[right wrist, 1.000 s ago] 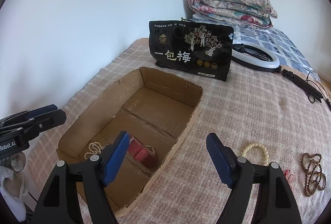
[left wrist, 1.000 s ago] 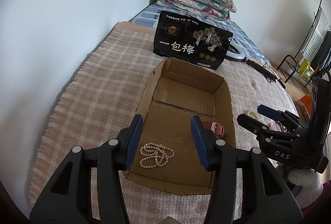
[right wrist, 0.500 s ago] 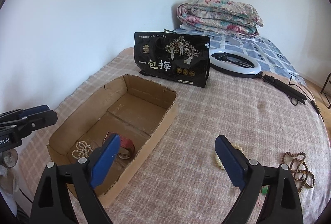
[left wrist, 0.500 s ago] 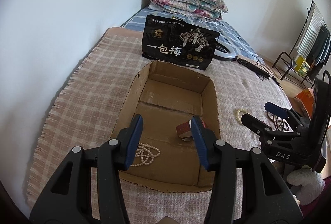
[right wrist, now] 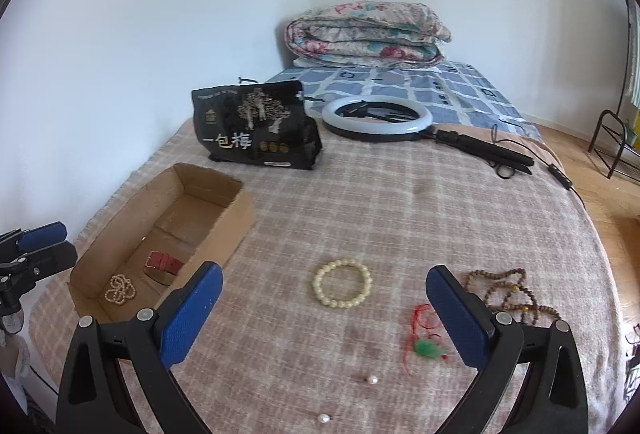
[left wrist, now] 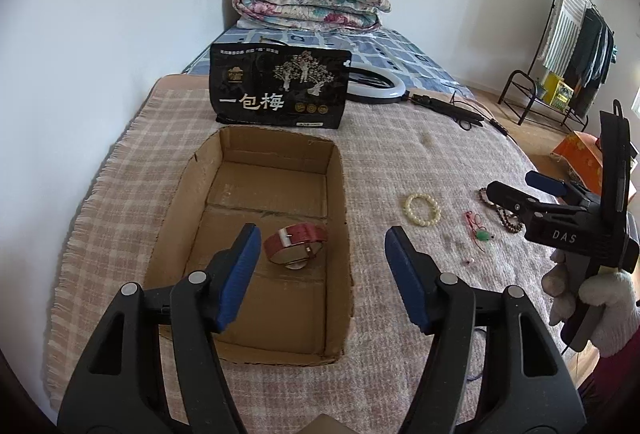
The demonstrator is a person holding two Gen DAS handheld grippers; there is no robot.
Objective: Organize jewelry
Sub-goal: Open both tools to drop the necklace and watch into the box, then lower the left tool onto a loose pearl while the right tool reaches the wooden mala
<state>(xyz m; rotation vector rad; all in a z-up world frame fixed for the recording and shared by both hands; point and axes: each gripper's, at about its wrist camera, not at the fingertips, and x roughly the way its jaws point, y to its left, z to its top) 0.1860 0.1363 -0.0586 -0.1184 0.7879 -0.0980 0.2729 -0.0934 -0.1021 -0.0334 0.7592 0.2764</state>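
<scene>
The cream bracelet (right wrist: pixel 342 283) lay just beyond the right gripper (right wrist: pixel 324 318), whose jaws were opening, empty; the left gripper (left wrist: pixel 318 276), also opening and empty, was farther.

The cardboard box (right wrist: pixel 164 234) stands open on top, its walls the only barrier to reaching the watch (right wrist: pixel 162 261) and pearl strand (right wrist: pixel 119 289) inside. At twelve o'clock behind it a black bag (right wrist: pixel 256 127) stands upright. Right of the box the blanket (right wrist: pixel 400 201) lies bare up to the ring light (right wrist: pixel 377 118). Nearer, a cream bracelet (right wrist: pixel 342 284), red cord pendant (right wrist: pixel 426 338), brown beads (right wrist: pixel 508 292) and two loose pearls (right wrist: pixel 372 379) lie well apart.
</scene>
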